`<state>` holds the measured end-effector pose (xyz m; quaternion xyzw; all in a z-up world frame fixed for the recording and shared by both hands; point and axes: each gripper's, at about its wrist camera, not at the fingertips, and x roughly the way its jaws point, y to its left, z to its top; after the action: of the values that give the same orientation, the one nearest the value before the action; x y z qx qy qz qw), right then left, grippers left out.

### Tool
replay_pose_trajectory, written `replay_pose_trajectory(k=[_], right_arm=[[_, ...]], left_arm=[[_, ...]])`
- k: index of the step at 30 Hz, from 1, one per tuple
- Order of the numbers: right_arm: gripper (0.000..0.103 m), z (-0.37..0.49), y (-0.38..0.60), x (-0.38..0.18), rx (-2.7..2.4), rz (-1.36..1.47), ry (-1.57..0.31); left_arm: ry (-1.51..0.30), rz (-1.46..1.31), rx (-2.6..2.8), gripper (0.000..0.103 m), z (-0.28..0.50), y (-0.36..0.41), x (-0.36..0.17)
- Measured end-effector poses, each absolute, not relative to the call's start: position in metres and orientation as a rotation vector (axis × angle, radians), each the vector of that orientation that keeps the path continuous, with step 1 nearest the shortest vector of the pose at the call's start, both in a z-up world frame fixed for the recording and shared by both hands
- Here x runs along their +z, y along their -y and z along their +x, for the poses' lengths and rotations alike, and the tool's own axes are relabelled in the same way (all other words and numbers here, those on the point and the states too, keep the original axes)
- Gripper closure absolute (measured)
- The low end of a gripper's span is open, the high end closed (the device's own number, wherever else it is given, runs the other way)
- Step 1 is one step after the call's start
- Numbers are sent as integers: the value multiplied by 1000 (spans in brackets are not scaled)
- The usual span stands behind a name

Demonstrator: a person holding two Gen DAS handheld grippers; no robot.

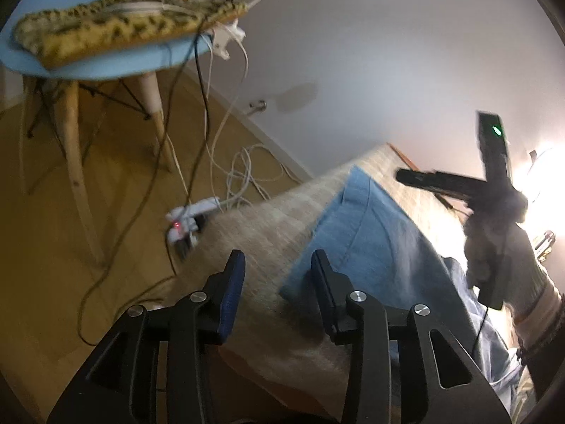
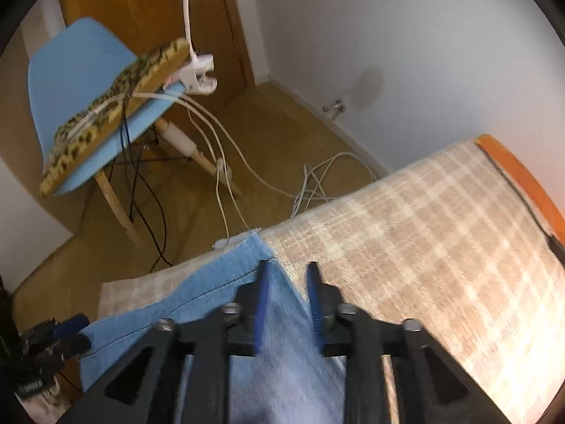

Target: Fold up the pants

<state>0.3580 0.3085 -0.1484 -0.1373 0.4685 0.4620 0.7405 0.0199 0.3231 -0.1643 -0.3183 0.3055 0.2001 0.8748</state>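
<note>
Light blue pants (image 1: pixel 370 233) lie on a beige plaid cloth (image 1: pixel 282 219) that covers the work surface. My left gripper (image 1: pixel 279 265) is open and empty, hovering over the plaid cloth just left of the pants' near corner. My right gripper shows in the left wrist view (image 1: pixel 399 176) as a dark blurred shape held by a hand, above the far side of the pants. In the right wrist view the right gripper (image 2: pixel 287 272) is open, its fingers (image 2: pixel 263 296) straddling the pants (image 2: pixel 229 282) near a corner, without pinching the fabric.
A blue chair (image 1: pixel 106 60) with a leopard-print cushion (image 1: pixel 116 24) stands on the wooden floor at the left. White and black cables (image 1: pixel 240 173) and a power strip (image 1: pixel 187 219) lie on the floor by the surface's edge. An orange edge (image 2: pixel 519 173) borders the cloth at the right.
</note>
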Motion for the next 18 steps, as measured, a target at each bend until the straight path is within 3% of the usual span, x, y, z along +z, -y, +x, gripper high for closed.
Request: replay_pose_trajectory(k=[13,14,16,18], right_arm=[[48,313,-112,-59,757,-19,-917],[46,309,-96,-55,719,-8,-913],[42,299,-58,-47,629,14,-897],[39,291,-24,-40,555,32,-891]], left_arm=[[-626,-558,38,65,55,-267,-99],[-629,-546,12,65,58,-261,-95],[-642,-513,-60,52,67,-241,-86],[-657,-484,-115,51,74,-224,-79]])
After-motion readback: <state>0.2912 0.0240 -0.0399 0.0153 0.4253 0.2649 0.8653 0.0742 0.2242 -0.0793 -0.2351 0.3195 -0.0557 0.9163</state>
